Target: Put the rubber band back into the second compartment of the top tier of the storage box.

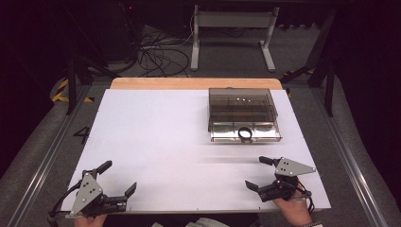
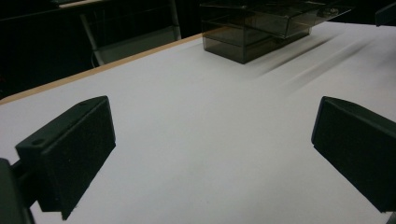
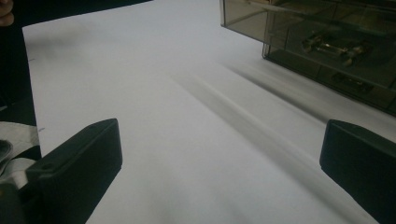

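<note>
Nearest us, our left gripper (image 1: 116,180) and right gripper (image 1: 259,172) hover at the near edge of the white table (image 1: 156,137), jaws spread wide and holding nothing. Farther out, well apart from both, sits the smoky clear box (image 1: 243,113) toward the far right, its drawer pulled forward with a black ring (image 1: 245,134) at the front. We judge nothing begun yet; everything remains to do.
</note>
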The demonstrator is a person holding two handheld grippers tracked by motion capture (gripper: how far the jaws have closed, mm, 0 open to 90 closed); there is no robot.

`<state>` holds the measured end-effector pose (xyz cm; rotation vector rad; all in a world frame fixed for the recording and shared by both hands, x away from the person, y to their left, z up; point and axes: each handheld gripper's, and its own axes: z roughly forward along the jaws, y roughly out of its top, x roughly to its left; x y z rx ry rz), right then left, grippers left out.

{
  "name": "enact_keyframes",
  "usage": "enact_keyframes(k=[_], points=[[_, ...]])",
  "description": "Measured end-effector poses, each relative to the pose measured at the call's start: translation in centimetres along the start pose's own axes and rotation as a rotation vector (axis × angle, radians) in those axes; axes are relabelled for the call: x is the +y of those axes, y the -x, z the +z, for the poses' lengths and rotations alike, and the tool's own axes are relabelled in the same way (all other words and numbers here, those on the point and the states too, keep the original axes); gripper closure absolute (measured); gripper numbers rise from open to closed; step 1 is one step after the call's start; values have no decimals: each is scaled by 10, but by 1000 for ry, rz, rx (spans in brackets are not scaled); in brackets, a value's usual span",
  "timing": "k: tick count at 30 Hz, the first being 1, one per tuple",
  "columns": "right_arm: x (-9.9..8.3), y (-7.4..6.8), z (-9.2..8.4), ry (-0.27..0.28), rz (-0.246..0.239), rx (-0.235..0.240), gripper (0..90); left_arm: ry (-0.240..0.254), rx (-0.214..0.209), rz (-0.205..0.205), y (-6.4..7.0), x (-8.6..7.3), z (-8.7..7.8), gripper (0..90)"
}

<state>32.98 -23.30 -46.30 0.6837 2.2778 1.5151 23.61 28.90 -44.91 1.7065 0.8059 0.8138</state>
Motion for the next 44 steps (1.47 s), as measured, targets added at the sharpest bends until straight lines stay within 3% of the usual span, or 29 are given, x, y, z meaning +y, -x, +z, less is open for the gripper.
enact_keyframes(k=[5, 10, 44], points=[[-4, -2, 6, -39, -4, 2, 0, 1, 2, -3, -1, -1, 0, 4], [-1, -3, 8, -13, -19, 2, 0, -1, 2, 0, -2, -1, 0, 4], [0, -2, 4, 3, -15, 1, 0, -18, -4, -2, -4, 0, 1, 4]])
